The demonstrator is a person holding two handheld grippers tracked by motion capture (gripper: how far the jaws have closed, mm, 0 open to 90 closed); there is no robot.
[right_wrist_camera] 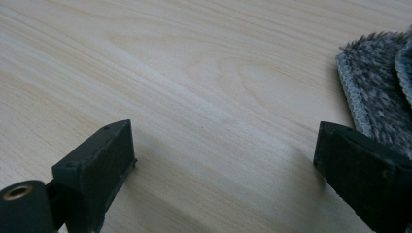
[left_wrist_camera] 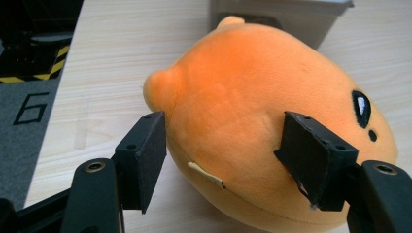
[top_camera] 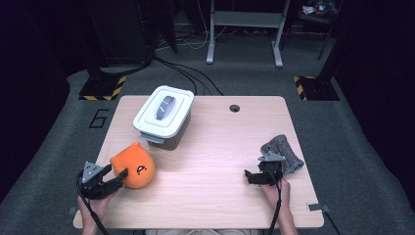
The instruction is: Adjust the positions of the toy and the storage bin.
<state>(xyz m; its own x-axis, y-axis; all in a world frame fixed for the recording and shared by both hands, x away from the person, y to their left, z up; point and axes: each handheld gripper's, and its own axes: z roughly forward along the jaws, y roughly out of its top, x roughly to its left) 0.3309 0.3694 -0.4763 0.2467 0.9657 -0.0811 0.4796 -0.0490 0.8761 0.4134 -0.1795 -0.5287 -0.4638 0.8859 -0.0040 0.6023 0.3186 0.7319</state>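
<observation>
Pale wooden bench [top_camera: 210, 147] under dark surroundings, and the orange plush toy [top_camera: 133, 165] sits at lower left of the high view, just in front of the lidded white box [top_camera: 164, 113]. Left tool [top_camera: 115, 177] has its jaws spread around the toy's flank, pads barely brushing fur; closing this shallow could let the soft body squirt out or roll. Right tool [top_camera: 254, 176] idles spread beside the grey cloth [top_camera: 284, 152].

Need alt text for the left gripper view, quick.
A round orange plush toy with a black stitched eye sits between the open black jaws of the left hand-held gripper on a pale wooden table.
</observation>
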